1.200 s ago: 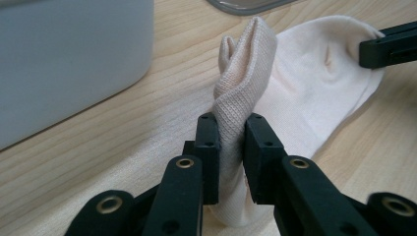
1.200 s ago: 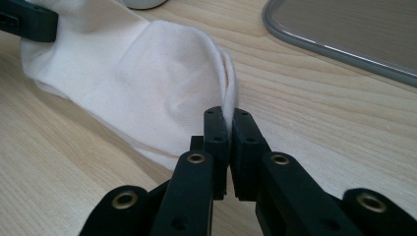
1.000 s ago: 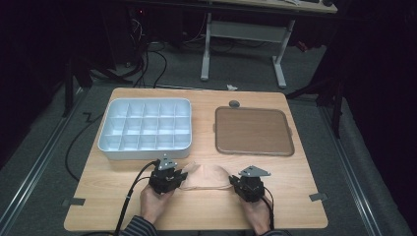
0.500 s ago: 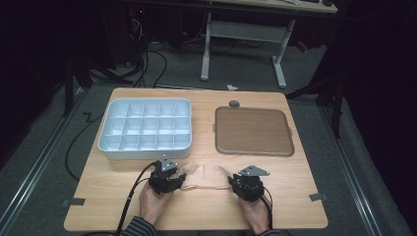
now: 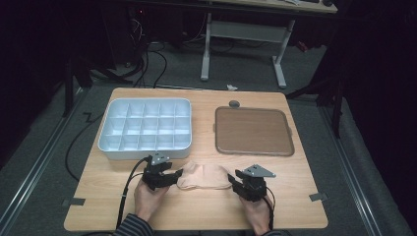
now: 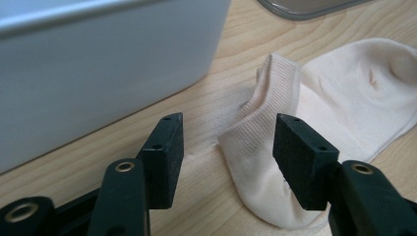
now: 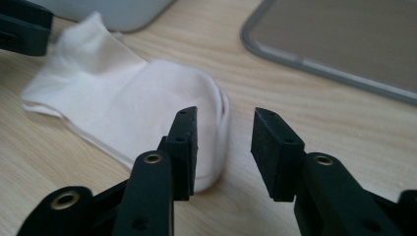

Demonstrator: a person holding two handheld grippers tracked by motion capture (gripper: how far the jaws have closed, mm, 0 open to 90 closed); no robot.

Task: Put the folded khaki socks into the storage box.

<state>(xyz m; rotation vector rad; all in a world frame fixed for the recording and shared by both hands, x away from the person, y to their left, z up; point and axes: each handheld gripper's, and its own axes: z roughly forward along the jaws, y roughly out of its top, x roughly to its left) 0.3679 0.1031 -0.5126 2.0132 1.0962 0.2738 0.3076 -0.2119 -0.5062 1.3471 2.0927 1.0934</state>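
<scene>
A pale cream sock (image 5: 204,176) lies flat near the table's front edge, between my two grippers. My left gripper (image 5: 173,176) is at its left end, open. In the left gripper view the ribbed cuff (image 6: 255,128) lies between the spread jaws of the left gripper (image 6: 228,142), untouched by the pads. My right gripper (image 5: 235,183) is at the sock's right end, also open. In the right gripper view the sock's rounded toe (image 7: 147,98) reaches just between the jaws of the right gripper (image 7: 226,135). A hand holds each gripper from below.
A white compartment tray (image 5: 145,129) stands at the back left, its wall (image 6: 98,73) close beside the left gripper. A brown flat tray (image 5: 253,130) lies at the back right, with its grey rim (image 7: 314,66) beyond the right gripper. A small dark disc (image 5: 234,103) sits behind it.
The left gripper has shifted slightly to the left. The sock and the right gripper stay where they were.
</scene>
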